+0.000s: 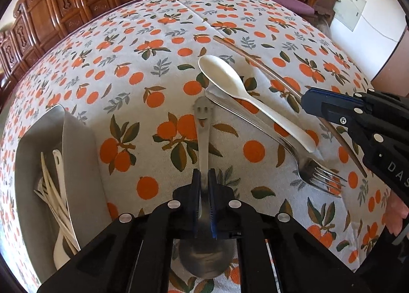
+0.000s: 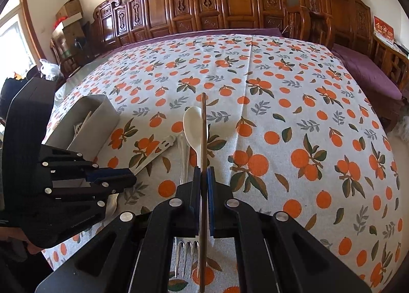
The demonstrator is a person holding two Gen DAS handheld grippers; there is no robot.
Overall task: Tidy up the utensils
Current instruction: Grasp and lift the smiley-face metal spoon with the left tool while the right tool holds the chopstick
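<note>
Pick-up step. Left tool (image 1: 203,198) clamped on steel spoon (image 1: 203,139), near-centre tabletop (image 1: 158,44); right tool (image 2: 203,198) clamped on brown chopstick (image 2: 203,139). Next, likely: carry both left into grey box (image 1: 79,149).

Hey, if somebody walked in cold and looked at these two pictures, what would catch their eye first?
The loud orange-fruit patterned tablecloth fills both views. In the middle lie a cream plastic spoon resting on a steel fork, with a grey utensil box on the left. The left gripper is shut on a steel spoon with a smiley-face handle, and the right gripper is shut on a thin brown chopstick.
</note>
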